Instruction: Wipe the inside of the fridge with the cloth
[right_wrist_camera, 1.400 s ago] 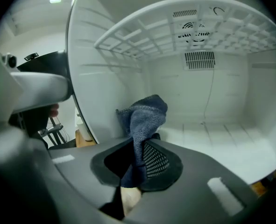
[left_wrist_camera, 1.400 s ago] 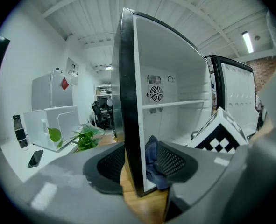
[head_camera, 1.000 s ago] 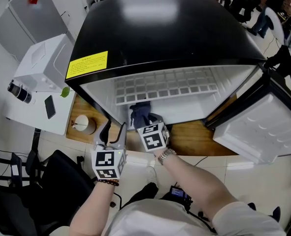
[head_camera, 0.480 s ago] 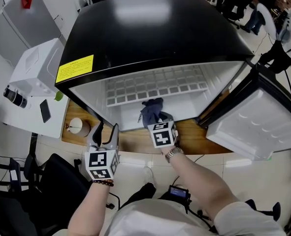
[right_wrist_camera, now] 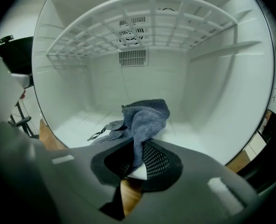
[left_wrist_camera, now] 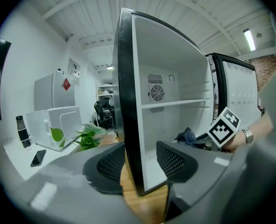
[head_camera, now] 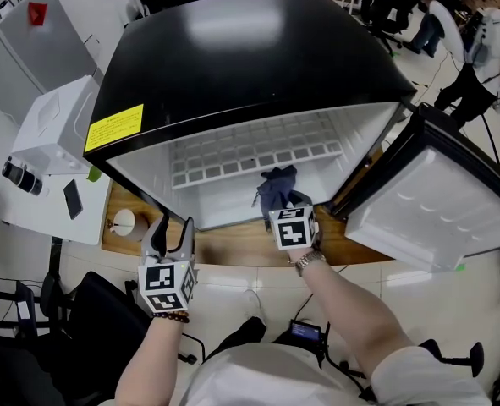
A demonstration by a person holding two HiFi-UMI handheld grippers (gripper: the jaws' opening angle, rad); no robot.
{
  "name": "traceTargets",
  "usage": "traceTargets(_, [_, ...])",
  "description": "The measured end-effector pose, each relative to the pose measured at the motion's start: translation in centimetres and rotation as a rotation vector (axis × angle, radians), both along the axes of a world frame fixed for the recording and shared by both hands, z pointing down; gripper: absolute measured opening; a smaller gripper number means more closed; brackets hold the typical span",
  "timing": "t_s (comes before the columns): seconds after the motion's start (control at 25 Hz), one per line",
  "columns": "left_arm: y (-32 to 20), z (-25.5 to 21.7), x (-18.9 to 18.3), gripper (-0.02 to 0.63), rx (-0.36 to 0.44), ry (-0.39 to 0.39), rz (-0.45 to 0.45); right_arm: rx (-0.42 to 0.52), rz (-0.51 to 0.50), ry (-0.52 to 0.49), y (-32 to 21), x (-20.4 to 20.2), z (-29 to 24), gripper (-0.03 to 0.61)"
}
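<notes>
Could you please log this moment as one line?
right gripper: shut on cloth | cloth: inside fridge, below shelf | left gripper: open, outside fridge | door: open

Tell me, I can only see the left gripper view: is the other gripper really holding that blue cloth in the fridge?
Observer: Yes. The right gripper has its jaws shut on the cloth, which bunches up above them.
Operator: Does the cloth touch the fridge?
Observer: A loose corner trails on the white floor of the fridge.
Operator: Is anything on top of it?
Observer: A yellow sticker, near the front left corner of its black top.
</notes>
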State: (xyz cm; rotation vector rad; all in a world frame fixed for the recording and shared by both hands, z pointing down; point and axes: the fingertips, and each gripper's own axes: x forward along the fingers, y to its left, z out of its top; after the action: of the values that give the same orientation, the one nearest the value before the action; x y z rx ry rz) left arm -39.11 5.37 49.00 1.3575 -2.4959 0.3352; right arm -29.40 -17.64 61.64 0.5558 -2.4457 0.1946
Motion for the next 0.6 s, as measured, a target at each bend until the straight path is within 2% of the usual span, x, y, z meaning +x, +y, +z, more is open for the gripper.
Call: traceTargets(0.6, [0.2, 0.0, 0.2, 0.207, 0.003, 0.009, -0.016, -0.008, 0.132, 0.037, -4.7, 3.9, 0.0, 0.049])
